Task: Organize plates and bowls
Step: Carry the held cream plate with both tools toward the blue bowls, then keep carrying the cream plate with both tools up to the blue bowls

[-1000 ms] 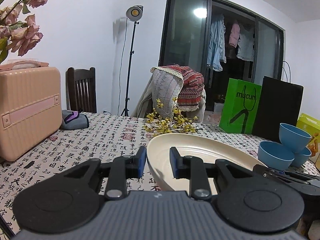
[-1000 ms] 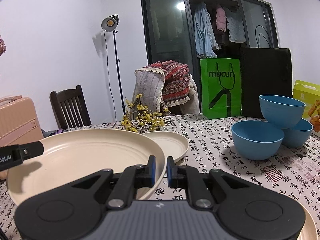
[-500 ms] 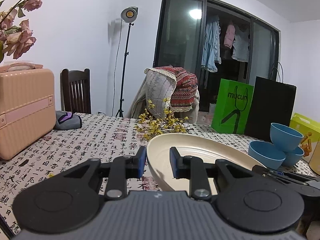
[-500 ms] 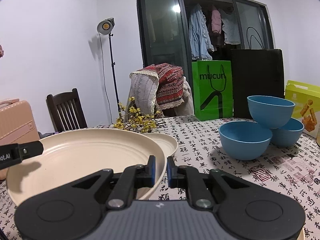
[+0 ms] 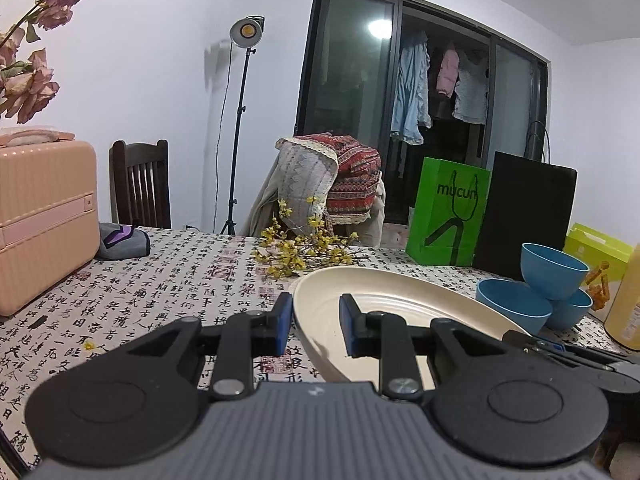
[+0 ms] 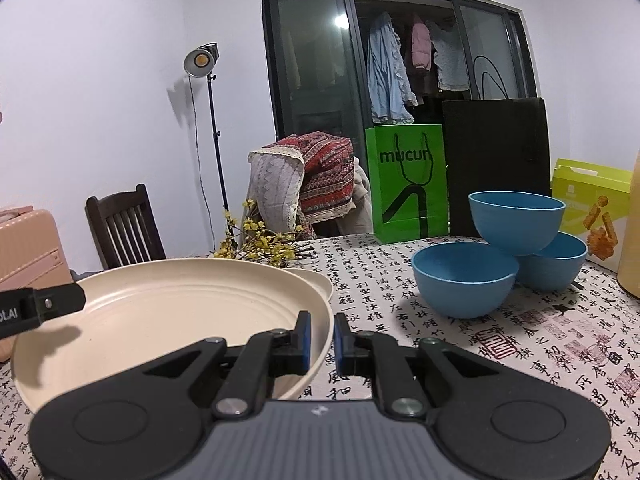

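While both tools, L [image 5: 313,326] & R [image 6: 321,338], clamp cream plate [image 6: 160,320], blue bowls [image 6: 516,224] sit empty.

Dim, cool indoor light, studio lamp [image 5: 247,30] glowing, sharp focus, fisheye-bent edges, dark corners

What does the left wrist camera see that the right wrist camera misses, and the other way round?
Only the left wrist view shows the dried pink roses and the grey pouch beside the suitcase.

Only the right wrist view shows a second cream plate peeking out behind the big one.

Both show the large cream plate gripped at opposite rims by the left gripper and right gripper, the three blue bowls, the green bag and the yellow flowers.
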`<state>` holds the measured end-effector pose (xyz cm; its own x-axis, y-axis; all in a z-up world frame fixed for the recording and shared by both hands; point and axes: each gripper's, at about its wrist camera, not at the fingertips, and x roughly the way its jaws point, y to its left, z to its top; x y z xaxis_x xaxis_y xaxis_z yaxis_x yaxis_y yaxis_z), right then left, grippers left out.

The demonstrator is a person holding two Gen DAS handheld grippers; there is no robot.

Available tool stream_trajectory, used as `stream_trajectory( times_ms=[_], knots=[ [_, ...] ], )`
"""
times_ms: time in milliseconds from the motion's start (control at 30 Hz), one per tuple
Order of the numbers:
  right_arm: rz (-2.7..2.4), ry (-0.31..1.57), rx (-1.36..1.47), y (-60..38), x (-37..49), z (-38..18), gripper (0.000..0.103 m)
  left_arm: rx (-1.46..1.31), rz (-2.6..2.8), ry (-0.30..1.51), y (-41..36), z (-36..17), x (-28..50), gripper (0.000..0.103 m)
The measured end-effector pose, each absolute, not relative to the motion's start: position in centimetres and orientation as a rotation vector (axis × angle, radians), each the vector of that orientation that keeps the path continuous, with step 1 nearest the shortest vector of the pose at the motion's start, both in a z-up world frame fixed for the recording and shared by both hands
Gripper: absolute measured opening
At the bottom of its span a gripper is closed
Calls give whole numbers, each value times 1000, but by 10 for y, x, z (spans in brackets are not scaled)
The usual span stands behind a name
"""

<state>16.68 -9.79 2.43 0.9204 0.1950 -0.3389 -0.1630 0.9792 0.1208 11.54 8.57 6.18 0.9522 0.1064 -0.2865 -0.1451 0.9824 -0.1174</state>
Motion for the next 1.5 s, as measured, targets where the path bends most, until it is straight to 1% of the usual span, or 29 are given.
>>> stream_trajectory(
  times_ms=[1500],
  knots=[
    [118, 355, 114, -149, 145, 18, 11, -130, 57, 295, 40, 54, 108, 26]
  ],
)
